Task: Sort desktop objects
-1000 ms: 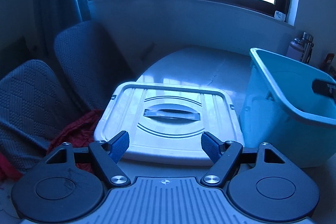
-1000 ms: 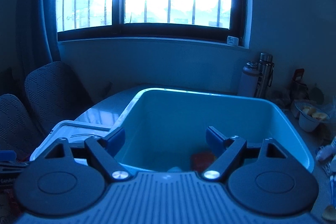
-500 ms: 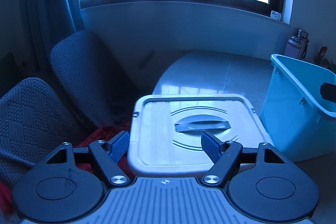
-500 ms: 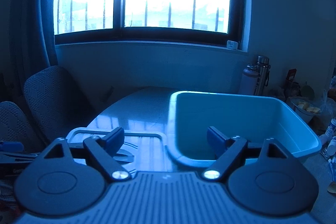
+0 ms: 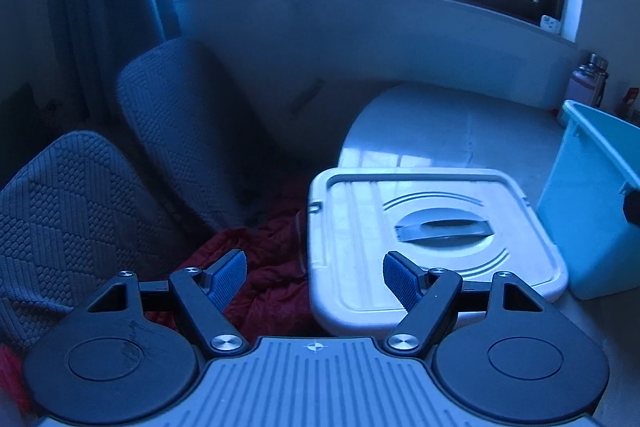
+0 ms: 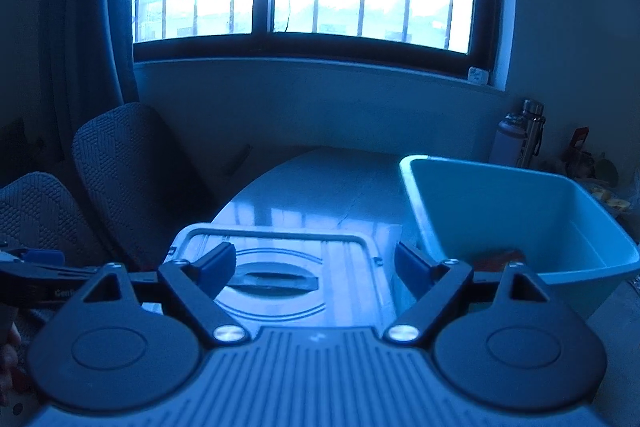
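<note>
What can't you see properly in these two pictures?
- Inside of the blue plastic bin: right wrist view, the right gripper hides most of something reddish on the bottom; left wrist view, the edge cuts the bin off.
- White plastic lid: left wrist view, its near edge sits behind the left gripper.
- Table clutter beyond the two metal bottles: too small and dark.

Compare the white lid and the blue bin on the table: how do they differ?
The white lid is flat and lies on the table; the blue bin is deep and stands open. The lid is pale with a recessed handle; the bin is turquoise. Both are rectangular plastic, side by side.
</note>
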`<action>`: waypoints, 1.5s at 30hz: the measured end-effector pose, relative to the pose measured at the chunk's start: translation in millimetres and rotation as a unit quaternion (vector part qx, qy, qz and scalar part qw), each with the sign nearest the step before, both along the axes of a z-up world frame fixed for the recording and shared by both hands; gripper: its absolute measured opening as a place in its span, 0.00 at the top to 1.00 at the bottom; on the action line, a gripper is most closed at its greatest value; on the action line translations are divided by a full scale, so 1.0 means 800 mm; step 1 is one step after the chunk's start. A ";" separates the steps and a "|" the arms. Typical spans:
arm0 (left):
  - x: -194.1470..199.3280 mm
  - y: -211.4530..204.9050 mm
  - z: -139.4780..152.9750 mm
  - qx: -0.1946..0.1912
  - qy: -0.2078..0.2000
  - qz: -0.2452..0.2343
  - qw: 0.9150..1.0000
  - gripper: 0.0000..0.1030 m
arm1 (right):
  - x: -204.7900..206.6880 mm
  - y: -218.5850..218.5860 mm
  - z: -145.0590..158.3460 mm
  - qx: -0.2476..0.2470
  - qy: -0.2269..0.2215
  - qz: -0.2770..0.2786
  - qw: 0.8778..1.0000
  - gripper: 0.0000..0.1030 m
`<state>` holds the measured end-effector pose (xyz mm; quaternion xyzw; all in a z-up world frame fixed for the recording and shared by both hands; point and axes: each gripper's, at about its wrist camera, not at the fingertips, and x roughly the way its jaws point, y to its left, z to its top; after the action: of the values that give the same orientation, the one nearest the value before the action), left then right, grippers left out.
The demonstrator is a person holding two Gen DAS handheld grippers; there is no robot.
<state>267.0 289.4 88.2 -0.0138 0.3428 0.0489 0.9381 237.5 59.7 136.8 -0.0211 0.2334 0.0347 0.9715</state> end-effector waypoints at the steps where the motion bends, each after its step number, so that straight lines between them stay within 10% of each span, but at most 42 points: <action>1: 0.001 0.004 -0.002 -0.001 0.005 0.002 1.000 0.25 | 0.001 0.003 -0.003 0.000 0.004 0.001 1.000 0.16; 45: 0.116 0.011 -0.080 -0.028 0.158 0.007 0.987 0.25 | 0.056 -0.005 -0.071 0.026 0.116 -0.028 0.993 0.16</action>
<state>359.7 298.1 23.8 -0.0341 0.4876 0.0472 0.8711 282.3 55.5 80.3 0.0145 0.3437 0.0158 0.9388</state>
